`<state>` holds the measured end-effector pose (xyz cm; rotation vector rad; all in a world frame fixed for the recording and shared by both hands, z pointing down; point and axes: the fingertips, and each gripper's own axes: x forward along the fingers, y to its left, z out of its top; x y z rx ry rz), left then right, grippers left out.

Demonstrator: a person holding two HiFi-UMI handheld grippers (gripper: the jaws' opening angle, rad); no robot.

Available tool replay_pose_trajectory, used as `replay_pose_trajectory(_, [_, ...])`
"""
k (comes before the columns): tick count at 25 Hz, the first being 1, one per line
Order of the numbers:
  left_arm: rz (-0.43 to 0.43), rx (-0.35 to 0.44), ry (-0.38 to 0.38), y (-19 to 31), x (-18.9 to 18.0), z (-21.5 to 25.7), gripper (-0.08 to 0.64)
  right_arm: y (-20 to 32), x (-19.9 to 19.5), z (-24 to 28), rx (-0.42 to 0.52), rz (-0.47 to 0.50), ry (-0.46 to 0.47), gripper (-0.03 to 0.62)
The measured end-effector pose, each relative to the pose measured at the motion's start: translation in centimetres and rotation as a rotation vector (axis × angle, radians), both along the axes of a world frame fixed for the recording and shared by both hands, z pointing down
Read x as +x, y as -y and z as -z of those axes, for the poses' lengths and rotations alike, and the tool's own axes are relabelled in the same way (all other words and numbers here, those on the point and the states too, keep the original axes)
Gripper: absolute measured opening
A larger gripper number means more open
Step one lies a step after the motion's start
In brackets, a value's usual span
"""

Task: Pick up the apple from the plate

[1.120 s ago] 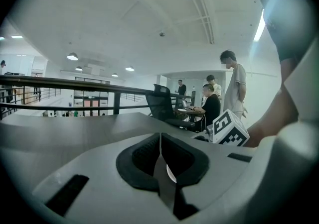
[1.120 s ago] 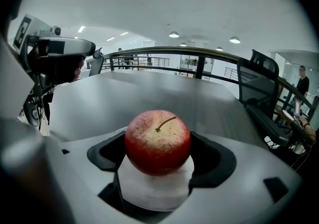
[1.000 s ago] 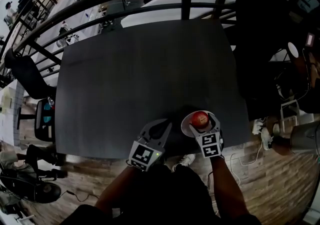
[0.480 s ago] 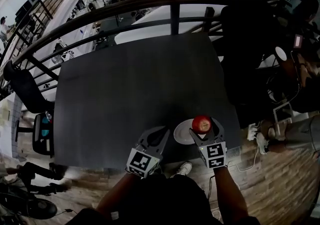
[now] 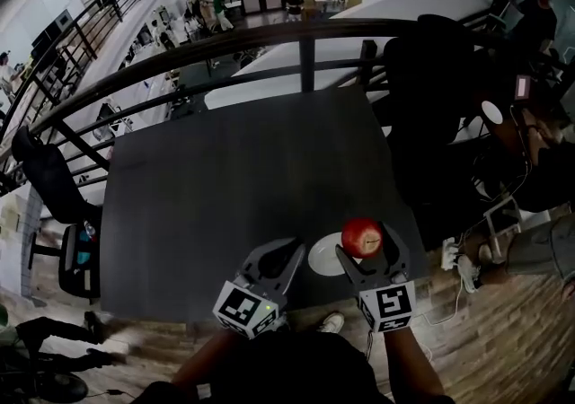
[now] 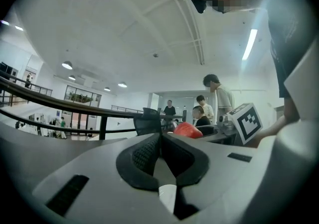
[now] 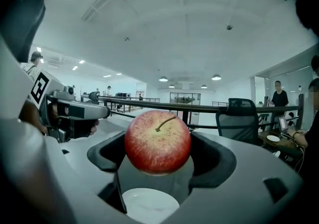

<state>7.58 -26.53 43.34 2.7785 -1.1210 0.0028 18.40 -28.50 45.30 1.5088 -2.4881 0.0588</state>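
A red apple (image 5: pixel 362 237) (image 7: pixel 157 141) hangs in the air, pinched between the jaws of my right gripper (image 5: pixel 364 246) (image 7: pixel 157 143), which is shut on it. The white plate (image 5: pixel 322 259) (image 7: pixel 149 206) lies bare just below and to the apple's left, near the table's front right corner. My left gripper (image 5: pixel 289 248) (image 6: pixel 160 137) hovers left of the plate with its pads touching and nothing between them. From the left gripper view the apple (image 6: pixel 188 130) peeks out beyond the jaws, beside the right gripper's marker cube (image 6: pixel 246 122).
The dark table (image 5: pixel 234 169) spreads ahead. A black railing (image 5: pixel 305 39) runs behind it. An office chair (image 5: pixel 49 178) stands at the left, another dark chair (image 5: pixel 431 79) at the right. Cables and a power strip (image 5: pixel 449 254) lie on the wooden floor.
My right gripper has risen with the apple, which sat on the plate a second ago and now hangs above it. The left gripper has stayed beside the plate.
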Motion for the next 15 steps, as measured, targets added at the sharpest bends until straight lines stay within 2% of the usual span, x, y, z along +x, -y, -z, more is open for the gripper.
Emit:
replay_pose_trajectory(7, [-0.007, 0.045, 0.007, 0.1, 0.3, 1.5, 0.031, -0.9, -0.4, 3.3, 0.068, -0.074, 0.083, 0.394])
replay_pose_trajectory(15, [-0.023, 0.048, 0.017, 0.1, 0.2, 1.8, 0.031, -1.7, -1.6, 5.7, 0.141, -0.057, 0.076, 0.394])
